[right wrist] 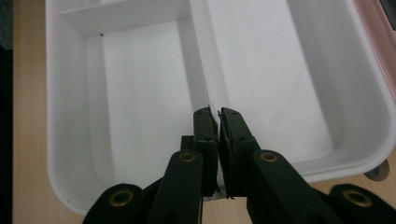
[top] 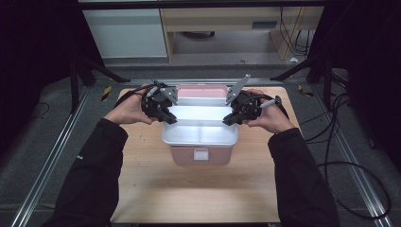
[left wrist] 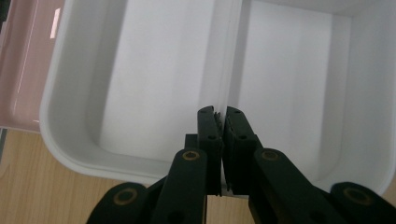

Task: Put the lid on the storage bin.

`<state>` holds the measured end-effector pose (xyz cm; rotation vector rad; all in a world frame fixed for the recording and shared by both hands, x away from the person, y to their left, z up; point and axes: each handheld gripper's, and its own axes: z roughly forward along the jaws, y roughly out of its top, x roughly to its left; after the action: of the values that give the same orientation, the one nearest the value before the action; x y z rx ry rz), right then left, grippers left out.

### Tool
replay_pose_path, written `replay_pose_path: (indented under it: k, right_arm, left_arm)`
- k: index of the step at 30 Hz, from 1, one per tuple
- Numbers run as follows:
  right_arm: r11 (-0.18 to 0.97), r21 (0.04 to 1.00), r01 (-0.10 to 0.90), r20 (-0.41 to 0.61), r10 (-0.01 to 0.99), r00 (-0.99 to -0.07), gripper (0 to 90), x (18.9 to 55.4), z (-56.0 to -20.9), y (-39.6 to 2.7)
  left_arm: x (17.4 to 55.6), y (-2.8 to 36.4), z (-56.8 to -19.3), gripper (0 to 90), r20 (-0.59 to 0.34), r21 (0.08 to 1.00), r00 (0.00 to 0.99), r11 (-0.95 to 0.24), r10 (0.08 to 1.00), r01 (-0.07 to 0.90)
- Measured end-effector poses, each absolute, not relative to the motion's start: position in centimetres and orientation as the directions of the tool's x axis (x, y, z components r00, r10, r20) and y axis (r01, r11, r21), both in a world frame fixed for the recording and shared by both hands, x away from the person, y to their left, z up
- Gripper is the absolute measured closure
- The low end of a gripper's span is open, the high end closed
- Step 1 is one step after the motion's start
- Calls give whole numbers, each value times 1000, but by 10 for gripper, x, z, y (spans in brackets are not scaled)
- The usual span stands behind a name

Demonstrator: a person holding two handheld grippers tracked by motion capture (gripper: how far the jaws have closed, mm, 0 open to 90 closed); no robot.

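Note:
A white inner tray with compartments rests in the top of a pink box at the middle of the table. The box's pink lid stands open behind it. My left gripper is at the tray's left end. In the left gripper view the gripper is shut on the end of the tray's long divider wall. My right gripper is at the tray's right end. In the right gripper view the gripper is shut on the same divider. The compartments look empty.
The box stands on a small wooden table top with bare wood in front of it and at both sides. Metal rails run along the floor to either side. Cables lie on the floor at the right.

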<state>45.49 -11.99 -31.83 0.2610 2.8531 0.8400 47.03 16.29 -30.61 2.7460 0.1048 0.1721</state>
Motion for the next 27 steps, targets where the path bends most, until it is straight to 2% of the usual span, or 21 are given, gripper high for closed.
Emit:
replay_pose_path:
  k: [11,17,27]
  right_arm:
    - [842,513,170,-73,240,-968,854,483,-348,-117]
    - [857,479,190,-58,247,-967,851,484,-368,-112]
    - [839,503,206,-53,268,-962,830,480,-391,-113]
  left_arm:
    - [498,157,-340,854,75,349,990,-933,121,87]
    - [500,151,-359,857,62,295,992,-951,114,91]
    - [498,155,-377,852,21,310,992,-944,127,114]
